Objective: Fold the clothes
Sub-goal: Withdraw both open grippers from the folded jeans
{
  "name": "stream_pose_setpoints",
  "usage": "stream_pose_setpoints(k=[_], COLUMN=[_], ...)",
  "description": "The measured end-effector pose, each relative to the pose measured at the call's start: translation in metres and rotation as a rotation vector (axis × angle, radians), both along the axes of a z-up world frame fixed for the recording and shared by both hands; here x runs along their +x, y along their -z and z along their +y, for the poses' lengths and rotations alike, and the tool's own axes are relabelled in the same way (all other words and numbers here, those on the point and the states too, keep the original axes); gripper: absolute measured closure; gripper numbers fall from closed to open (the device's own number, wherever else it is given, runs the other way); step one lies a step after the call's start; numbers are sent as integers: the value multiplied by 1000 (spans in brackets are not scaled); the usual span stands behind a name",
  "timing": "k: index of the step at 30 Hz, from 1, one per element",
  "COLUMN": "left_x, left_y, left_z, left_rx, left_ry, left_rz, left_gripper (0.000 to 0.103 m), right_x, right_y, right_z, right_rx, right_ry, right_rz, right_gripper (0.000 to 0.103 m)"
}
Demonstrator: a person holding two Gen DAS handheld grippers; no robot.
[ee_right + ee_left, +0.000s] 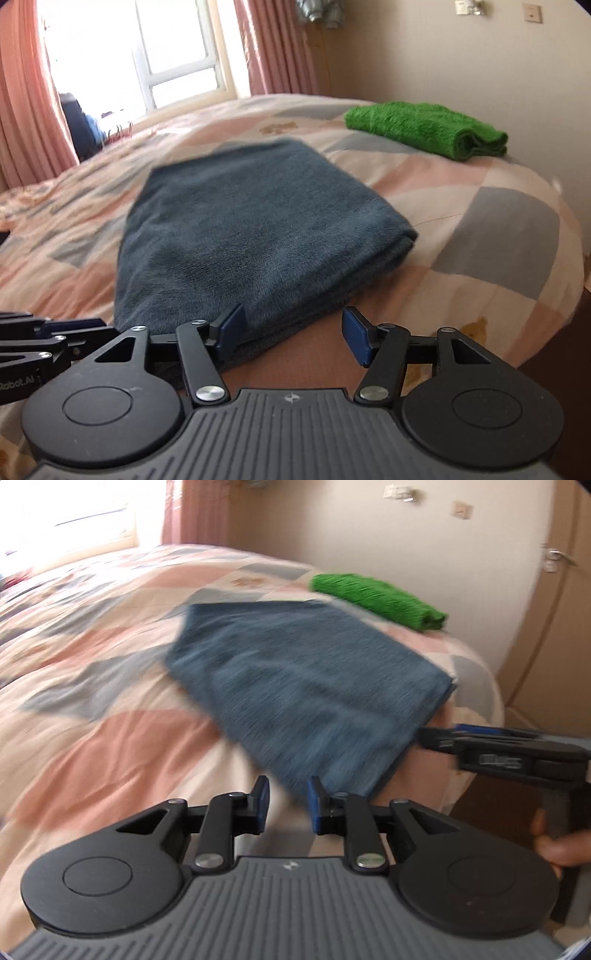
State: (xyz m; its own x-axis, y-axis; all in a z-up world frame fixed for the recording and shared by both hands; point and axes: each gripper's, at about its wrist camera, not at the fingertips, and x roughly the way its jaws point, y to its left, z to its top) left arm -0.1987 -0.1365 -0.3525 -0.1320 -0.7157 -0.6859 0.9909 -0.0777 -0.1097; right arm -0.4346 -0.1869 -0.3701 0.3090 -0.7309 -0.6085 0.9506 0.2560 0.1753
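A folded blue towel (pixel 306 686) (pixel 258 229) lies on the patchwork bedspread (pixel 92 701) (pixel 491 236) near the bed's edge. My left gripper (pixel 288 805) hovers at its near corner, jaws slightly apart and pressing on nothing. My right gripper (pixel 294 332) is open wide at the towel's near edge; its left pad (pixel 231 326) is over the cloth and the right pad is clear of it. The right gripper (pixel 439 738) also shows from the side at the towel's right edge. A folded green towel (pixel 376 598) (pixel 424 129) rests farther back.
The bed drops off to the right towards a wooden door (pixel 554 627). A bright window (pixel 166 48) with pink curtains (pixel 22 92) stands behind the bed. A person's hand (pixel 557 849) holds the right gripper's handle. The left gripper's body (pixel 44 339) sits at the lower left.
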Motion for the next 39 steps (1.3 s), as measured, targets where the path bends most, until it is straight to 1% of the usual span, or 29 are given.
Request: stream_pose_setpoints(k=[1, 2, 4, 5, 6, 8, 9, 11, 14, 15, 20, 22, 29, 32, 35, 37, 39], left_x=[1, 2, 2, 2, 2, 2, 1, 1, 0, -1, 0, -1, -1, -2, -5, -10, -15], left_y=[-3, -5, -9, -11, -13, -17, -19, -25, -34, -37, -51, -57, -70, -76, -82, -85, -89], left_z=[8, 16, 32, 39, 46, 61, 68, 81, 101, 108, 136, 147, 179, 191, 204, 210, 213], left_rx=[13, 23, 40, 50, 55, 62, 63, 58, 38, 28, -5, -20, -65, -86, -108, -123, -138], left_ry=[-22, -41, -68, -80, -89, -104, -110, -113, -116, -117, -128, -124, -125, -127, -114, -101, -86], left_rz=[3, 6, 11, 16, 22, 21, 18, 25, 32, 29, 29, 26, 18, 17, 10, 0, -14], left_gripper=[75, 74, 65, 63, 62, 61, 60, 56, 48, 44, 39, 35, 24, 17, 12, 4, 1], right_x=[-4, -9, -18, -22, -24, -26, -27, -31, -30, -28, -19, -14, -8, -10, -12, -13, -16], right_y=[-4, -7, -10, -10, -10, -10, -10, -13, -27, -32, -56, -62, -71, -77, -85, -91, -97], right_z=[10, 21, 43, 55, 67, 90, 100, 117, 135, 140, 166, 175, 205, 218, 232, 241, 251], right_rx=[-12, -9, 3, 13, 20, 35, 43, 61, 37, 23, -35, -45, -67, -87, -112, -131, -152], right_ry=[15, 33, 66, 80, 94, 123, 137, 145, 141, 140, 121, 111, 96, 100, 103, 108, 114], right_rz=[-11, -38, -104, -143, -160, -190, -202, -229, -211, -205, -174, -158, -145, -144, -142, -140, -141], right_gripper=[45, 45, 41, 40, 36, 34, 34, 29, 24, 19, 12, 9, 6, 6, 4, 3, 2])
